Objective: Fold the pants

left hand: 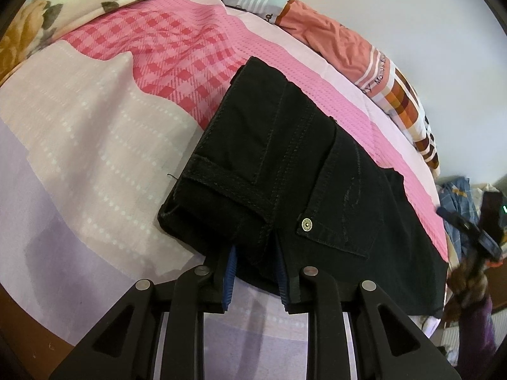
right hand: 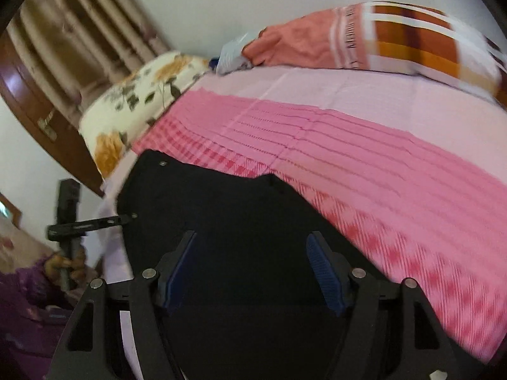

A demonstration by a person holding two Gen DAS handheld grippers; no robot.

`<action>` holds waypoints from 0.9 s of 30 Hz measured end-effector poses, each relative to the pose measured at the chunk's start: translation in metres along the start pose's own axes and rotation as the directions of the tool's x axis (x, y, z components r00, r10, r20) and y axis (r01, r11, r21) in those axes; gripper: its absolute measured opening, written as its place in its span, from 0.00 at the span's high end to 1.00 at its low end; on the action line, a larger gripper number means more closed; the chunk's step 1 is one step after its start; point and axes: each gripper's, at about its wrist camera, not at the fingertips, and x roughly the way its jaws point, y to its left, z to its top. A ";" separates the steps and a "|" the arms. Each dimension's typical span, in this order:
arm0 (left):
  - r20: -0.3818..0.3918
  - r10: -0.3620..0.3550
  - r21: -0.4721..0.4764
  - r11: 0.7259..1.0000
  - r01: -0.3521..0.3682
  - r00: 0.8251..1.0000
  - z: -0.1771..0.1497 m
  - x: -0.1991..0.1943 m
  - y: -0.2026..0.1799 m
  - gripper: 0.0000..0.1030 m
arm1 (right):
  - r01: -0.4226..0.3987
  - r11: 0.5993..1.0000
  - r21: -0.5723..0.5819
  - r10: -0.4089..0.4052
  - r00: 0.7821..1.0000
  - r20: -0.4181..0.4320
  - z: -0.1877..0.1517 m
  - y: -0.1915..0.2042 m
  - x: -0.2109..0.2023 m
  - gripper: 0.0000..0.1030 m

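We've got the black pants [left hand: 285,171] lying folded into a thick bundle on the bed [left hand: 95,145], over the pink checked part of the sheet, back pocket and rivet facing up. Our left gripper [left hand: 256,269] has its fingers [left hand: 228,272] pushed in at the near edge of the bundle with a wad of black cloth between the blue pads, so it looks like it's pinching the pants there. The right gripper [right hand: 250,269] hangs over the dark cloth with its fingers [right hand: 324,281] spread wide, nothing between them. That view is pretty blurry. A flowered pillow [right hand: 142,101] sits at the head of the bed, and an orange patterned blanket [right hand: 364,41] is bunched along the wall side.
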 end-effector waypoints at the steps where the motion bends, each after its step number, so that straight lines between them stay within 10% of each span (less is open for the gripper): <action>1: 0.002 -0.001 0.003 1.000 0.001 1.000 0.000 0.000 0.000 0.76 | -0.009 1.000 -0.010 0.008 1.000 -0.021 0.005 -0.001 0.011 0.34; 14: 0.004 -0.007 0.025 1.000 0.007 1.000 0.000 0.000 -0.001 0.75 | -0.030 0.990 -0.136 -0.004 0.971 -0.240 0.043 0.001 0.100 0.74; 27: 0.037 -0.011 0.010 1.000 0.011 0.999 0.000 -0.007 -0.003 0.75 | 0.093 0.990 -0.109 -0.102 0.991 -0.089 0.062 -0.006 0.085 0.99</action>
